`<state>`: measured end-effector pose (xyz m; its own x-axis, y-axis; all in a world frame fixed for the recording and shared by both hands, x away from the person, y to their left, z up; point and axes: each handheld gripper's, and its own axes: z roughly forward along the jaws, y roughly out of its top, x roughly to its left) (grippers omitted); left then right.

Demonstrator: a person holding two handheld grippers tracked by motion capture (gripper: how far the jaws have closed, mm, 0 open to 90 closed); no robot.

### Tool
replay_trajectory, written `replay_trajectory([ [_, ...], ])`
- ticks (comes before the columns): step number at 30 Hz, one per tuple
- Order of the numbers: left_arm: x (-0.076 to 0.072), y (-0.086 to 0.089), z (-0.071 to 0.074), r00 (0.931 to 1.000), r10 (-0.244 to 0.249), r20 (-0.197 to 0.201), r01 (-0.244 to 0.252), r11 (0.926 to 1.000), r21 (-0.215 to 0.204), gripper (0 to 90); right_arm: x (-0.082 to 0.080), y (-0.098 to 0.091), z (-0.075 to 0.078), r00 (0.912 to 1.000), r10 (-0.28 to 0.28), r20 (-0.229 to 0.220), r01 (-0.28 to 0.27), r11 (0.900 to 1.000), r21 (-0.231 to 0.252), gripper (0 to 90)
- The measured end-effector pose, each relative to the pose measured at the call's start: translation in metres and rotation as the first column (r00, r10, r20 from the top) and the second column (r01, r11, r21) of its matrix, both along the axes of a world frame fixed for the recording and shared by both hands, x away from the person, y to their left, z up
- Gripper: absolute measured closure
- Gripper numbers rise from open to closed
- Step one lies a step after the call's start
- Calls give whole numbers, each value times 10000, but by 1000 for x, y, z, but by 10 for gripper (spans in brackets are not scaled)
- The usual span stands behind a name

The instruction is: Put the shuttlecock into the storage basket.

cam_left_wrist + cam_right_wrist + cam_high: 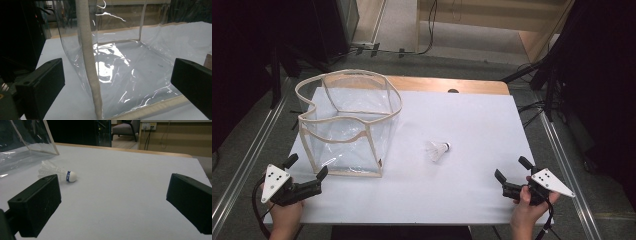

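A white shuttlecock (pixel 438 150) with a blue band on its cork lies on its side near the middle of the white table (pixel 472 120); it also lies ahead and left of the jaws in the right gripper view (pixel 56 173). A clear plastic bag with beige trim (pixel 347 122) stands open at the left; its near corner seam (pixel 90 65) rises between the left jaws. My left gripper (pixel 307 167) rests open at the front left, just short of the bag. My right gripper (pixel 513 169) is open at the front right, apart from the shuttlecock, nothing between its jaws.
The wooden table edge (pixel 452 84) runs along the back. Metal rails (pixel 562 150) flank the table on both sides. Cables lie on the floor (pixel 412 50) beyond. White surface spreads between bag, shuttlecock and grippers.
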<state>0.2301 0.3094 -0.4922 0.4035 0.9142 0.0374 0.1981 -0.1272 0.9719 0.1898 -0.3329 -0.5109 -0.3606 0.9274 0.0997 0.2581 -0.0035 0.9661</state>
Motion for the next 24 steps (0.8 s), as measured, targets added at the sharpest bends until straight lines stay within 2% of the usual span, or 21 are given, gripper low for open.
replay_trajectory([
  [6,0,0,0,10000,-3,-9,3,10000,-26,0,0,5,6,10000,59,36,-59,10000,23,0],
  [13,0,-2,-1,10000,-70,22,70,9999,156,0,3,12,12,9981,620,-64,-621,9979,-162,0],
  [16,0,-3,-1,10000,-59,17,59,9997,235,0,5,14,16,9975,699,-100,-700,9973,-199,0],
  [24,-2,-3,-2,10000,-69,-5,69,9996,267,0,13,25,26,9885,1449,-425,-1464,9887,-338,0],
])
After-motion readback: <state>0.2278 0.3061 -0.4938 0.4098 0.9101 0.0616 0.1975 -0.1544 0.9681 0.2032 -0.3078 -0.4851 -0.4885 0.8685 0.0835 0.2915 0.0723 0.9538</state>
